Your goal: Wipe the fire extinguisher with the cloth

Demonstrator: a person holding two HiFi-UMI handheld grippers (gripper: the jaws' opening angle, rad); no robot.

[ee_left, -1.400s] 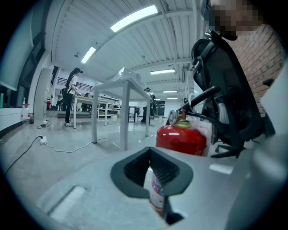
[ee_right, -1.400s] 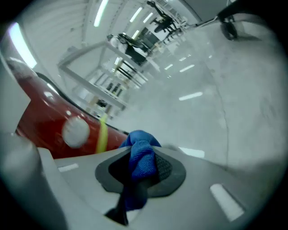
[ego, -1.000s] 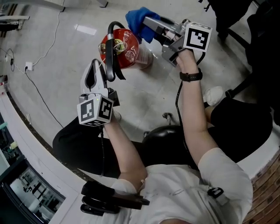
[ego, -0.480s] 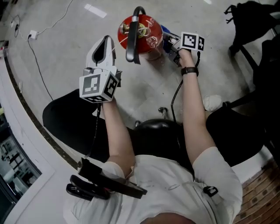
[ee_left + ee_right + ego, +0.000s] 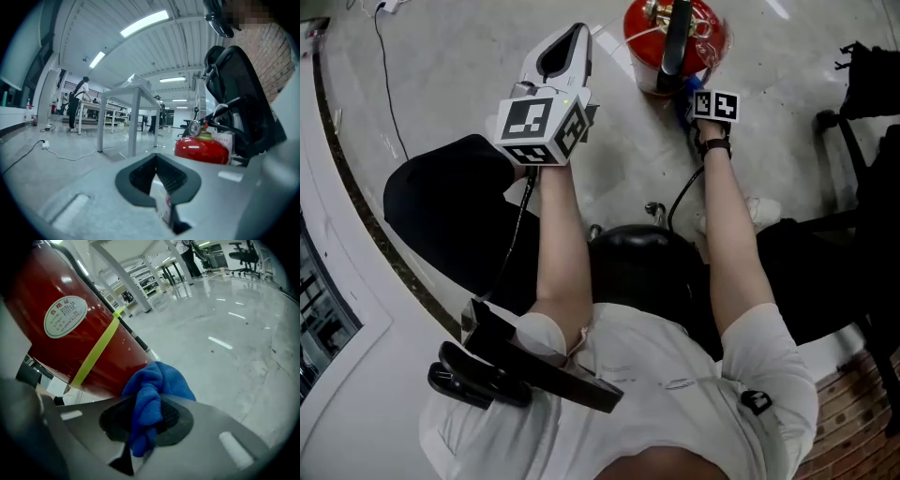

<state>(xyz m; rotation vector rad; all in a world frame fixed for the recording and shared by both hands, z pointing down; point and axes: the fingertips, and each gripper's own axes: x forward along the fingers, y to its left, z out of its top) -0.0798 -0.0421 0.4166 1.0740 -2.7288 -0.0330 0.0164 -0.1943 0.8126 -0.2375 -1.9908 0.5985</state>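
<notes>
Low beside the fire extinguisher [image 5: 70,333], right gripper [image 5: 145,416] pinches the cloth [image 5: 157,383]; left gripper [image 5: 159,180], shut and empty, steadies nothing, so a hard push could tip it.

Both bare arms stretch forward and down from short white sleeves [image 5: 761,342]. The left forearm [image 5: 555,234] is held nearer the head camera and the right forearm [image 5: 733,234] reaches farther out, with a black band [image 5: 713,147] round its wrist. The left grey plastic tongs [image 5: 567,52], topped by a black-and-white marker cube [image 5: 539,127], point away from the body, their dark-padded jaws closed together on nothing. The right grey plastic tongs [image 5: 145,420] are clamped on a bunched blue cloth [image 5: 157,380], which sticks out past the jaw tips.
</notes>
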